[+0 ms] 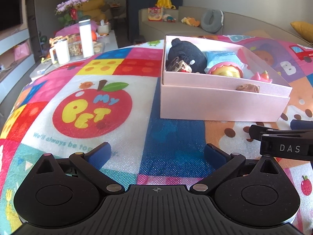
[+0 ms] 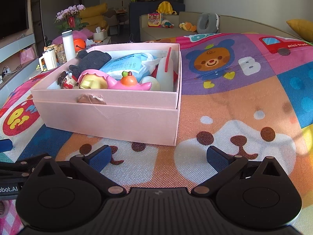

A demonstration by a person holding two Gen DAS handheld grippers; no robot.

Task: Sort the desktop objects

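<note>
Blue-padded fingers [image 1: 99, 152] of the left gripper [image 1: 157, 152] stand spread wide with nothing between them, above the bright cartoon-printed play mat [image 1: 82, 107] that covers the surface. At the right edge of the left wrist view, the black arm of the right gripper [image 1: 281, 143] enters, close beside the left one. Fingers [image 2: 217, 158] of the right gripper [image 2: 158, 156] are likewise spread wide and hold nothing, poised over the mat's dog-face print.

Just beyond both grippers rests the pale pink cardboard box [image 2: 109, 117], open-topped, its upper section seated in a slightly wider lower one, with a brown tape scrap [image 2: 91, 99] on its near wall. Inside lie the sorted objects:
- a black knitted fabric item [image 2: 92, 59] at the far left
- a blue-and-white plastic packet [image 2: 127, 64] behind the centre
- a pink-and-yellow plastic toy [image 2: 93, 78] at the front
- a pink toy bearing an orange fruit [image 2: 129, 82]
- a translucent white bottle with a red part [image 2: 166, 72] at the right wall
- a small brown-and-red figure [image 2: 65, 80] in the front left corner

Well behind the mat stand a white cylindrical flask [image 1: 86, 38] and a beige sofa [image 1: 176, 27].
</note>
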